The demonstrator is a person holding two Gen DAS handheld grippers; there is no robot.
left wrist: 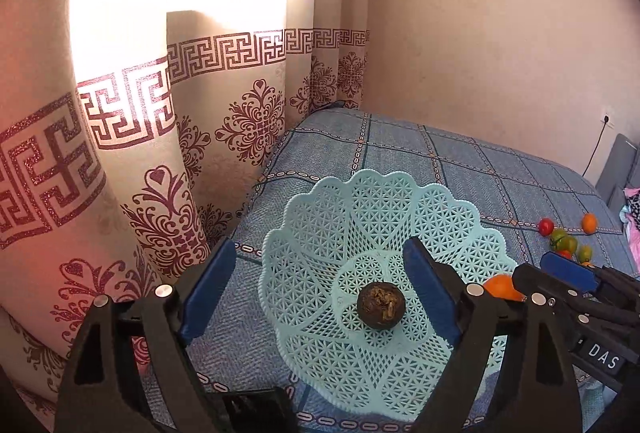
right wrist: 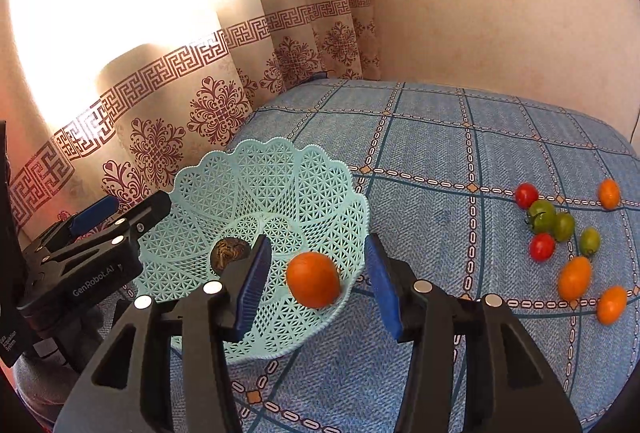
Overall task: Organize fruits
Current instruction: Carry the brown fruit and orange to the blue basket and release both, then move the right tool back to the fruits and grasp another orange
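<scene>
A pale-green lattice basket sits on the bed near its curtain-side edge, holding a brown shrivelled fruit at its centre. An orange tomato rests on the basket's rim between the spread fingers of the right hand-held gripper. The left hand-held gripper is also spread wide, empty. Loose cherry tomatoes lie towards the bed's right edge.

One lattice basket, one brown fruit, five orange tomatoes, two red, three green.
</scene>
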